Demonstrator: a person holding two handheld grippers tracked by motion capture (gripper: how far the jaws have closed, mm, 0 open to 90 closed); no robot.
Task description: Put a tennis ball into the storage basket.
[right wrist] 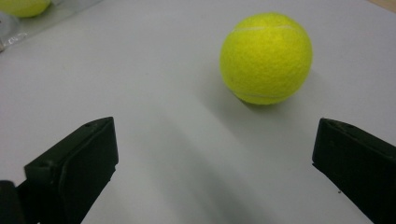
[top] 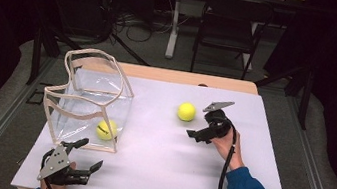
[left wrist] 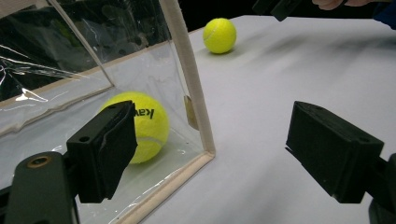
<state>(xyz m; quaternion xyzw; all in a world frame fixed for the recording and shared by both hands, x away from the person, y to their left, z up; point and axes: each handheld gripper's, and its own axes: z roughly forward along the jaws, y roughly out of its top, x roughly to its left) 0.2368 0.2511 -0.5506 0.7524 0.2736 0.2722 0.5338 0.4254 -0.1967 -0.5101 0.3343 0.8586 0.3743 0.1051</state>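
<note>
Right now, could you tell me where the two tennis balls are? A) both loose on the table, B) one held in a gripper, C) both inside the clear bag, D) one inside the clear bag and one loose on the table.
D: one tennis ball sits inside the clear bag, while the other ball lies loose on the table ahead of the open right gripper.

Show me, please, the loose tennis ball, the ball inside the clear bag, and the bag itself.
loose tennis ball [top: 186,111], high view, centre of the ball.
ball inside the clear bag [top: 106,129], high view, its yellow middle.
clear bag [top: 86,53], high view, cream top rim.
</note>
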